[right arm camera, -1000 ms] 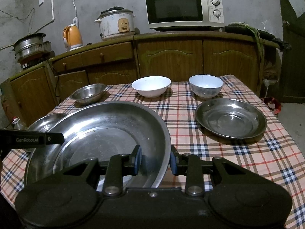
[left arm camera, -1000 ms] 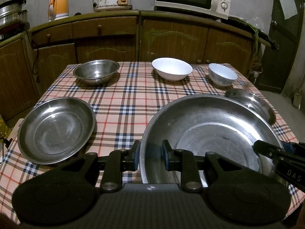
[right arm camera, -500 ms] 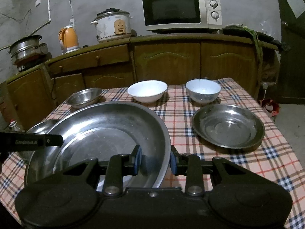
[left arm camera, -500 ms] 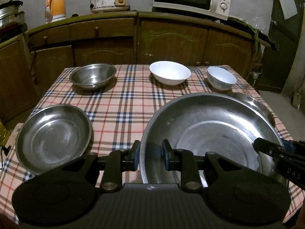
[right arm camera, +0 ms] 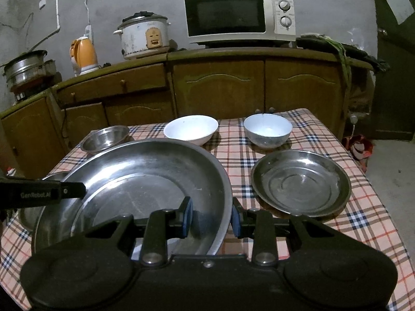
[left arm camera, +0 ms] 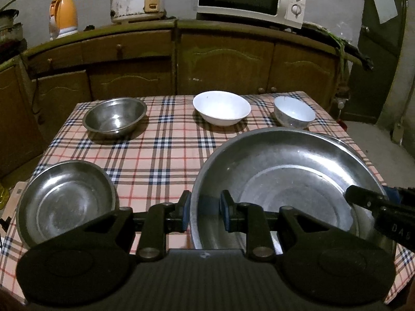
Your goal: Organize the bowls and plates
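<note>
The big metal plate point(left arm camera: 285, 171) has gone up off the checked table point(left arm camera: 160, 150). The left gripper point(left arm camera: 203, 211) and right gripper point(right arm camera: 211, 216) each pinch its rim. It can move now.

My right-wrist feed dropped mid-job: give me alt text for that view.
The right gripper is shut on the near rim of a large steel basin, the left gripper at its far side. On the plaid tablecloth sit a steel plate and three bowls.
</note>
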